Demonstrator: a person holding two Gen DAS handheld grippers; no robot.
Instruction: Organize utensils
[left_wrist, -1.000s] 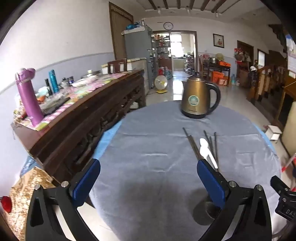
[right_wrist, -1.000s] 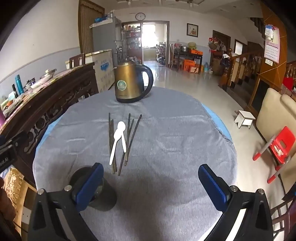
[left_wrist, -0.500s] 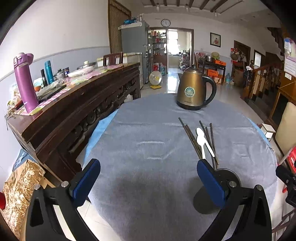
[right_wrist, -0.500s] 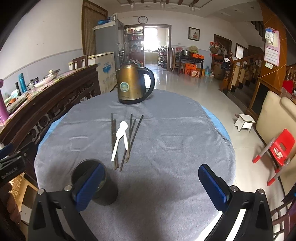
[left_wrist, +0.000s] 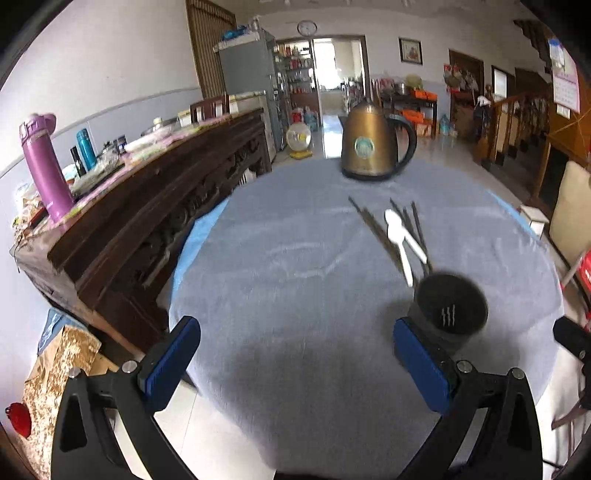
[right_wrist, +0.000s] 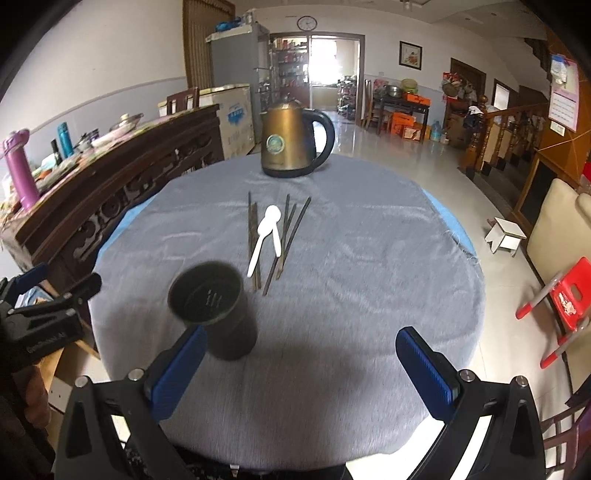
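Note:
Two white spoons (right_wrist: 266, 230) lie among several dark chopsticks (right_wrist: 290, 236) mid-table on a grey cloth; they also show in the left wrist view, spoons (left_wrist: 400, 236) and chopsticks (left_wrist: 376, 230). A dark empty cup (right_wrist: 216, 306) stands upright nearer me, just past my right gripper's left finger; in the left wrist view the cup (left_wrist: 448, 312) stands just beyond the right finger. My left gripper (left_wrist: 295, 363) is open and empty over the near table edge. My right gripper (right_wrist: 301, 373) is open and empty. The left gripper's body (right_wrist: 40, 317) shows at the right view's left edge.
A bronze kettle (right_wrist: 291, 138) stands at the far side of the round table (right_wrist: 388, 258). A dark wooden sideboard (left_wrist: 147, 206) with a purple bottle (left_wrist: 46, 170) runs along the left. A red child chair (right_wrist: 565, 295) and a cream armchair (right_wrist: 557, 221) stand right.
Both grippers have pulled back and risen, so the cup now shows fully in both views. The cup, spoons and chopsticks have not moved on the table.

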